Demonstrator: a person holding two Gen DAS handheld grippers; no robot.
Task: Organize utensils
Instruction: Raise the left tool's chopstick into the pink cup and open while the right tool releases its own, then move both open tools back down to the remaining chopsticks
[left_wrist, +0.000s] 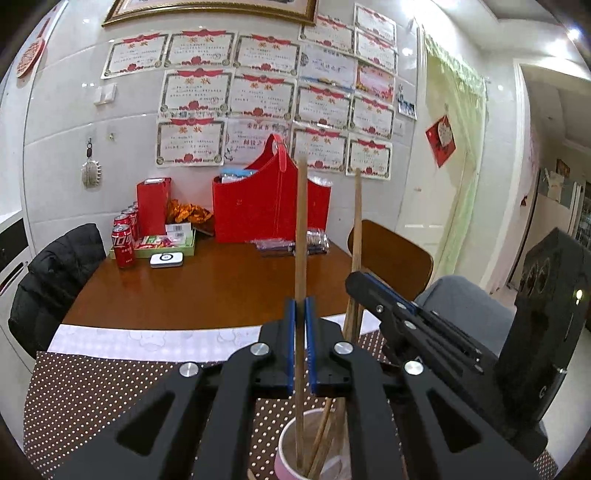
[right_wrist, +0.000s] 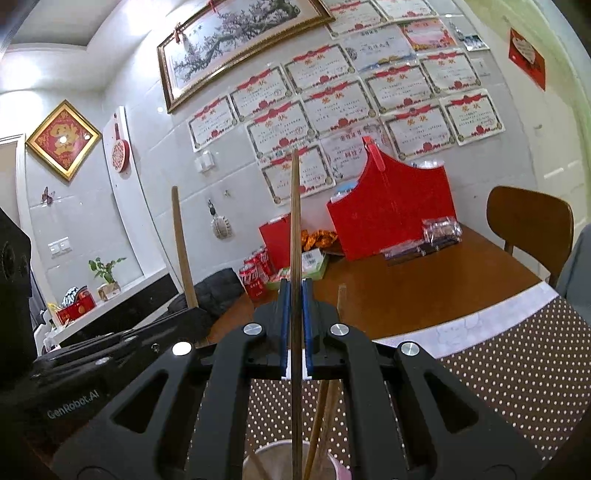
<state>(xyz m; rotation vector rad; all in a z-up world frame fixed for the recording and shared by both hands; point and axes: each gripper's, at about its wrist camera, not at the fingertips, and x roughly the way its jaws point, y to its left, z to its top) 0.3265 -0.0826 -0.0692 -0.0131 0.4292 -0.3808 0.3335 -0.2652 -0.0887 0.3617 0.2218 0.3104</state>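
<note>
Each gripper – left (left_wrist: 300, 343), right (right_wrist: 295, 325) – pinches one chopstick (left_wrist: 301, 236) mid-shaft over the cup (left_wrist: 291, 454); light, stiff, slippery – grip firmly.

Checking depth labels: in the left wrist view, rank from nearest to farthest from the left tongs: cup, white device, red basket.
1. Cup: directly below the left tongs, bottom edge.
2. White device: mid-table, left, by the cola cans.
3. Red basket: far table edge, against the wall.

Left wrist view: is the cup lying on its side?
No, the cup stands upright on the dotted mat with chopsticks standing in it.
</note>
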